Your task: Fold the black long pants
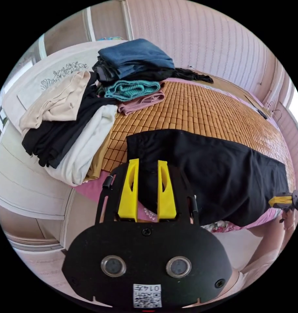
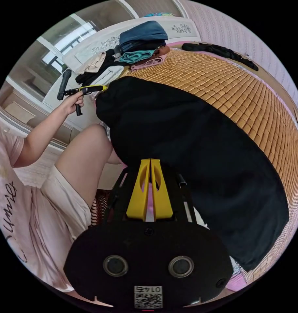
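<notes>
The black long pants lie flat across the near side of the bamboo mat, with their near edge hanging over the bed's side. In the right gripper view the pants run from the clothes pile toward the lower right. My left gripper stands open at one end of the pants, black cloth showing between its yellow jaws. In the right gripper view, a hand holds the left gripper at that same end. My right gripper has its jaws pressed together on the near edge at the other end, and appears as the right gripper at the pants' corner.
A stack of folded clothes sits at the head of the bed, with loose cream, black and white garments beside it. Another dark garment lies at the mat's far edge. The person's leg is against the bed's side.
</notes>
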